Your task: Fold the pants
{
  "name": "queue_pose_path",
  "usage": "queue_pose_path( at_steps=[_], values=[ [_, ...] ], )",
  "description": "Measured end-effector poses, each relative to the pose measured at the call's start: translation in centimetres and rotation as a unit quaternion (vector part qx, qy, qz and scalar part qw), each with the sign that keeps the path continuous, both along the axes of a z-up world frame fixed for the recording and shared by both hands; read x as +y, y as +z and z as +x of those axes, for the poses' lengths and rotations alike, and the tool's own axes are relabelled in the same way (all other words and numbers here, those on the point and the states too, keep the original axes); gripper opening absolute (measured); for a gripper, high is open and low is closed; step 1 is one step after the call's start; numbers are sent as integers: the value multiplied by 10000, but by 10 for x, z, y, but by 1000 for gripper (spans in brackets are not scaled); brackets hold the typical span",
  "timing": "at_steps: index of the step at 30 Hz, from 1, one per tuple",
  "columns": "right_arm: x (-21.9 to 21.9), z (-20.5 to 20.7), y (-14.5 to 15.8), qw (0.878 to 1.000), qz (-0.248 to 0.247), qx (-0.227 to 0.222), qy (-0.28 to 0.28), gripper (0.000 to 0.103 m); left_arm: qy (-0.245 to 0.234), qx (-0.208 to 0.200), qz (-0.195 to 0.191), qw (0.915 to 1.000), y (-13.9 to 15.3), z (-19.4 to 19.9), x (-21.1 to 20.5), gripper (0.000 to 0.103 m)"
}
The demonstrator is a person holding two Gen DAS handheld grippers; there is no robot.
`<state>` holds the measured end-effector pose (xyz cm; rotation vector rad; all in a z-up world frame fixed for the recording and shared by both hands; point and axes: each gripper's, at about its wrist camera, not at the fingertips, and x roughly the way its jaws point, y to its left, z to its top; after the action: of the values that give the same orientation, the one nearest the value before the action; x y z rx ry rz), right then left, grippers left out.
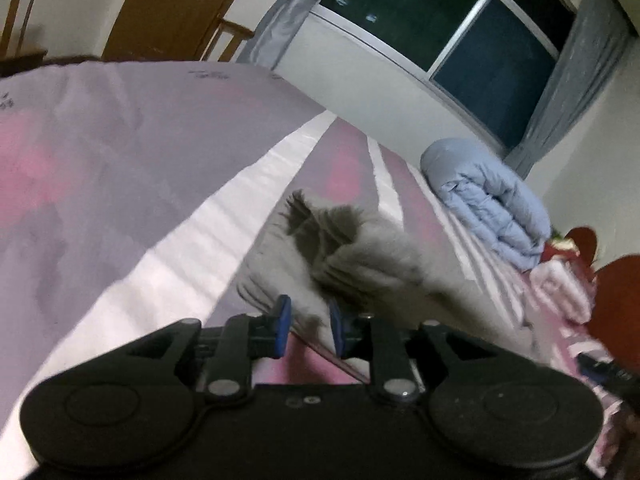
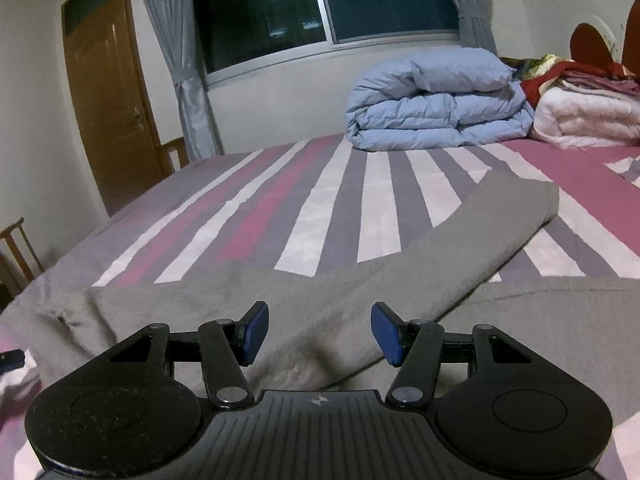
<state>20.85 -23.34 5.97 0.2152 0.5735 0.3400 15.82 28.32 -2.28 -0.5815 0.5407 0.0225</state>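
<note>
Grey pants (image 2: pixel 320 304) lie on the striped bed (image 2: pixel 328 208), one leg running up to the right. My right gripper (image 2: pixel 319 334) is open, hovering low over the pants with nothing between its blue pads (image 2: pixel 256 332). In the left wrist view the pants (image 1: pixel 360 256) are bunched and lifted, blurred by motion. My left gripper (image 1: pixel 310 326) has its blue pads (image 1: pixel 283 318) close together on a fold of the grey cloth.
A folded light-blue duvet (image 2: pixel 436 100) sits at the far side of the bed under the window. White and red bedding (image 2: pixel 588 112) is stacked at the right by the red headboard (image 2: pixel 592 44). A wooden door (image 2: pixel 108 100) and chairs stand at the left.
</note>
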Motion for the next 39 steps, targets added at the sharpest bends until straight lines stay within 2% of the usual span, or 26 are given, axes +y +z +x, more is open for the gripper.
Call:
queue_pose_path(
  at_steps=[3,4,6,7,8,9,12,15,17,22,23,24,25,27,31,33,34,35,36,37,38,39],
  values=[
    [2,-8,0,10000,51,30,13,58,54,-121,-428,9990,5,-10,1,15],
    [3,-11,0,10000,65,34,9,58,64,-124,-528,9985,6,-10,0,20],
    [4,-15,-1,9999,123,74,-5,58,70,-130,-613,9980,8,-10,-4,36],
    [5,-17,-1,9998,158,94,-29,58,83,-130,-629,9979,7,-10,-7,48],
    [6,-18,-2,9997,201,123,-57,58,74,-143,-692,9975,7,-9,-9,54],
    [6,-19,-2,9993,299,187,-78,58,48,-160,-800,9967,6,-8,-10,54],
    [12,-17,-3,9976,581,371,-79,58,31,-58,-1199,9928,-1,-1,-10,50],
    [22,-11,-4,9926,952,758,20,58,88,70,-1576,9874,-10,8,-6,43],
    [30,-3,-7,9876,1099,1124,44,58,105,163,-1765,9841,-16,14,-3,31],
    [38,20,-21,9715,1281,1988,-148,57,-27,252,-1515,9881,-15,28,-1,20],
    [38,25,-24,9707,1235,2052,-208,41,-75,251,-1445,9892,-13,29,-2,19],
    [39,29,-28,9687,1263,2130,-178,2,-150,222,-1385,9900,-11,30,-2,19],
    [40,33,-32,9659,1289,2244,-116,3,-239,172,-1289,9912,-7,34,-3,18],
    [37,34,-30,9679,1335,2131,-65,3,-410,95,-1185,9921,3,44,-1,17],
    [19,28,2,9772,1762,1182,-86,3,-825,-228,-648,9942,47,84,-1,16],
    [12,19,25,9797,1927,531,-125,3,-984,-811,-653,9897,76,92,-1,16],
    [7,11,35,9791,2020,170,-137,3,-1085,-1280,-668,9835,88,88,-1,16],
    [3,2,41,9771,2119,-159,-141,3,-1131,-1810,-669,9747,91,79,0,3],
    [-1,-7,41,9750,2171,-440,-158,3,-1100,-1896,-662,9734,85,73,2,0],
    [-3,-13,30,9757,2129,-471,-202,3,-966,-1493,-495,9828,67,72,4,0],
    [2,-12,12,9788,2033,-119,-217,3,-784,-971,-418,9913,43,74,8,0],
    [7,-7,-15,9800,1914,524,-135,3,-679,-404,-455,9958,13,73,13,0]
  ],
)
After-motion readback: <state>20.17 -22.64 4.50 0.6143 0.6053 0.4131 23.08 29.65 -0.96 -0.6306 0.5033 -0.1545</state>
